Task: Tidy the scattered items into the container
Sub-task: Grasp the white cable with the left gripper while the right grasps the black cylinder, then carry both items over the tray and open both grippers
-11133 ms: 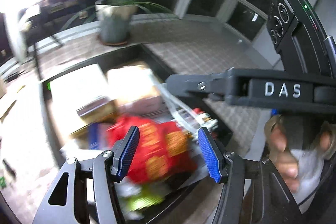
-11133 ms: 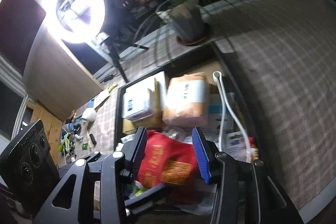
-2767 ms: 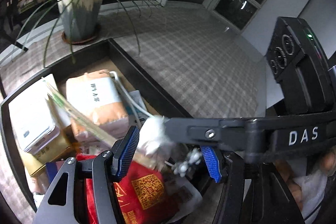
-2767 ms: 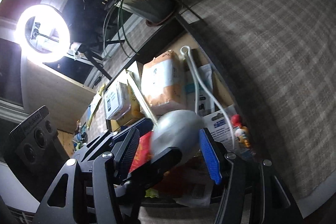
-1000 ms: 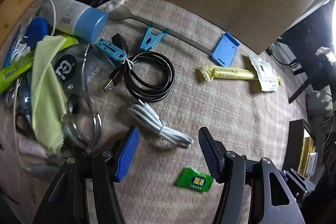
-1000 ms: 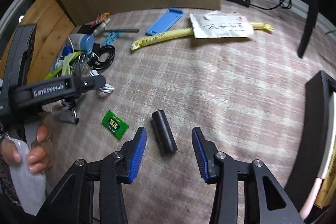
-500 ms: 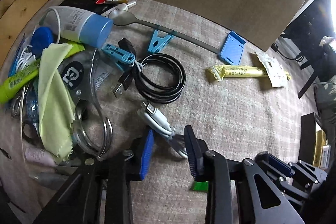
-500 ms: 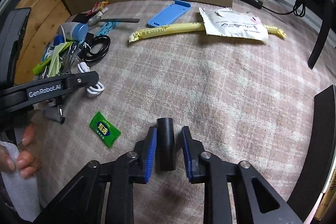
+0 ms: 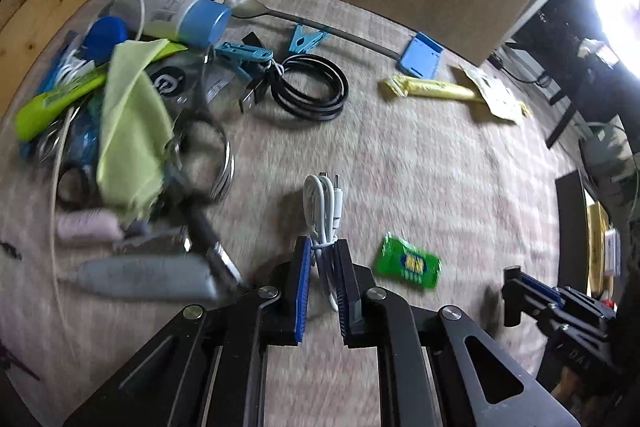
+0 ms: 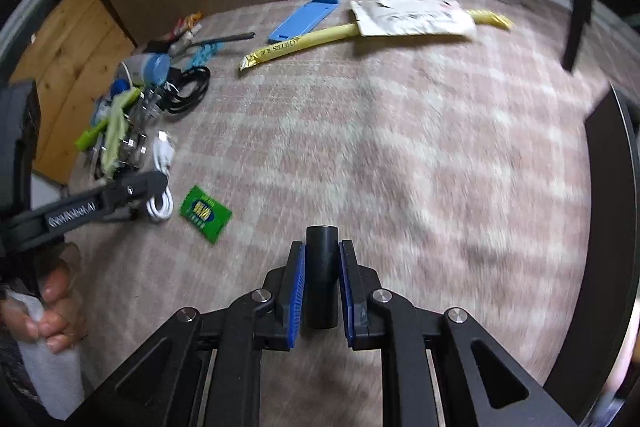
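My left claw has just been closing and now pinches a bundled white cable between its blue pads; the cable's looped end and plugs stick out ahead of the fingers, over the pink-and-cream checked carpet. My right claw has drawn in too, and it clamps a short black tube that stands up between the pads, its open end toward the camera's far side. Both claws point steeply down at the carpet. In the right wrist view my left hand grips its handle at the lower left, a white sleeve below it, and the arm of that tool carries white lettering too blurred to read surely.

A green sachet with a yellow-and-blue label lies just beside the cable, between the two claws. Further off lie a yellow stick pack with print I cannot make out, a blue phone stand and a white pouch. The dark wall of the container shows at the right edge.
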Demonstrator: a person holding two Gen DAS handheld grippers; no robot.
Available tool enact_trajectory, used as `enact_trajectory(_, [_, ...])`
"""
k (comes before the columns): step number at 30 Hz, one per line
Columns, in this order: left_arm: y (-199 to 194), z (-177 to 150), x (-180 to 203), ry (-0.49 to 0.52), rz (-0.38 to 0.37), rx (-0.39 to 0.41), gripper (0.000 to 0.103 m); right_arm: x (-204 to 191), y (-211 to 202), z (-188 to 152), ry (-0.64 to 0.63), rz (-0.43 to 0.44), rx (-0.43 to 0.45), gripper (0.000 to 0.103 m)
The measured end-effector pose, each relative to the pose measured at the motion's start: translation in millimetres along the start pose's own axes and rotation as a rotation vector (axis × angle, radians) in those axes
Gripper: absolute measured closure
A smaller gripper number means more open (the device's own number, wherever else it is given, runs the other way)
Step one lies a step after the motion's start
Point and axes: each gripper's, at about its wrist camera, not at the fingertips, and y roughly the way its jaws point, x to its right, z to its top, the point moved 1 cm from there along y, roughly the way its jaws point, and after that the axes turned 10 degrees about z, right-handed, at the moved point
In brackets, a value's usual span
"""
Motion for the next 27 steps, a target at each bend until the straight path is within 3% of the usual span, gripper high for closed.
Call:
enact_trajectory(6, [-19.1, -28.4, -3.9, 0.010, -0.021, 0.007, 0.091, 7.9, -28.4, -26.6, 0.085, 0.065, 0.068, 0.088])
enact_trajectory(11, [-45.6, -43.7, 23.5, 0.042, -0.077, 0.037, 0.091, 17.5, -67.6, -46.9, 0.130, 0.099, 0.139, 0.088])
enact_trajectory(19, [-74.8, -52.8, 133.3, 0.200, -0.218, 0.061, 0.091, 54.6, -152.4, -85.4, 0.196, 0.103, 0.271, 0.088])
enact_trajectory(27, [-75.6, -61.1, 265.1, 0.353, -0.303, 0.051, 0.091, 120.6, -230.2, -119.6, 0.298, -0.004, 0.378, 0.088])
